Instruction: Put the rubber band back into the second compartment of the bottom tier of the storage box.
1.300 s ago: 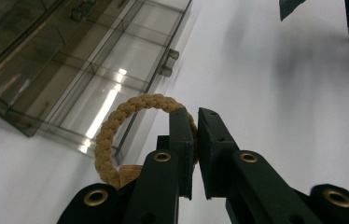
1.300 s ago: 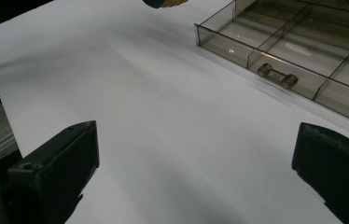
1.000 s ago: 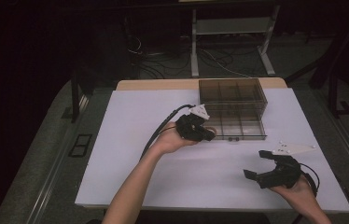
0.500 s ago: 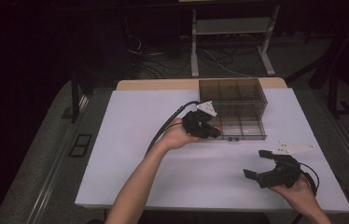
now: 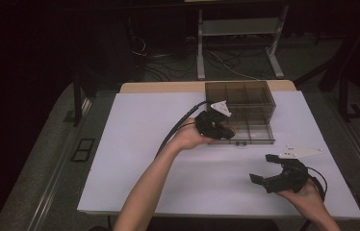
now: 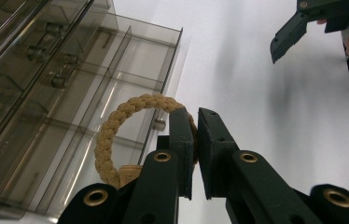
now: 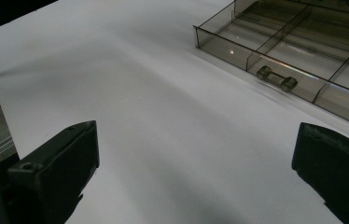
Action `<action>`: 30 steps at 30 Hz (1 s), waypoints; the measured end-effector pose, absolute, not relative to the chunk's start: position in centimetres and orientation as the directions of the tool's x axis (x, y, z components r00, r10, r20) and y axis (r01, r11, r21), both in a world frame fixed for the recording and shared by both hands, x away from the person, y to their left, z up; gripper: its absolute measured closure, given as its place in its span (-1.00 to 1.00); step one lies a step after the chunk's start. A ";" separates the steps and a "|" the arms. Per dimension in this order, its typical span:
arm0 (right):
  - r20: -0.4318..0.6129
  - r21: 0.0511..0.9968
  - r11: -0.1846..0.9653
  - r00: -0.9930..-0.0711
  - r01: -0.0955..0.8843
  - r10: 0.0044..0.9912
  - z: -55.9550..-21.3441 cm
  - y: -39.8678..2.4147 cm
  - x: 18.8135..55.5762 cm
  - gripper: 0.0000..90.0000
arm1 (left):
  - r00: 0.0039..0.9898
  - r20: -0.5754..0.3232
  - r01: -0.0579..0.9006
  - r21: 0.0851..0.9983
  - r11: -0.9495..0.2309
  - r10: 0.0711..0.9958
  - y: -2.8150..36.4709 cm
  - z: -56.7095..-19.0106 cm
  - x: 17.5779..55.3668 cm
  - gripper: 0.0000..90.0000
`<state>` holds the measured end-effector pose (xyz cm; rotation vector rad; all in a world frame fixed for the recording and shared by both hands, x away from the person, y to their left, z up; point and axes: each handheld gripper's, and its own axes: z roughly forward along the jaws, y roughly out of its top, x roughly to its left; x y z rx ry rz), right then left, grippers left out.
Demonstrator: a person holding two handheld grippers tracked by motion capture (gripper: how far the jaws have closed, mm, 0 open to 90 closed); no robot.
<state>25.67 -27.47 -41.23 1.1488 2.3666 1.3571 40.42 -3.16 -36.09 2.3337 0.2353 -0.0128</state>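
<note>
A: As the high view shows it, where does the work stand?

B: The left gripper (image 5: 221, 130) is over the pulled-out drawer (image 5: 250, 130) of the clear drawer box (image 5: 238, 94). The right gripper (image 5: 269, 171) rests apart, near the table's (image 5: 135, 144) front edge, jaws spread and empty. The held item is too small to make out here.

A: And the left gripper view?

B: The jaws are clamped on one side of a braided rope ring (image 6: 116, 126), which hangs above the drawer's compartments. The step in hand appears to be placement. The next move calls for lowering the ring inside one compartment's walls, then releasing. The ring's lower arc is hidden behind the jaws, and which compartment lies under it cannot be told.

A: The right gripper view?

B: Wide jaws with nothing between them, bare table ahead, the drawer's handle (image 7: 277, 78) beyond. The drawer is cut off at the frame edge.
</note>
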 end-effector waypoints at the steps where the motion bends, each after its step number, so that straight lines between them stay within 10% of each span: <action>1: 0.210 0.796 0.284 -0.684 0.534 0.698 -41.2 -27.4 25.7 -1.00 | 0.984 -0.081 0.170 0.711 -0.682 0.161 -3.4 -36.1 40.5 0.85; 30: 0.219 0.801 0.268 -0.679 0.535 0.701 -41.2 -27.7 25.9 -1.00 | 0.979 -0.087 0.188 0.738 -0.648 0.185 -5.8 -38.0 42.3 0.85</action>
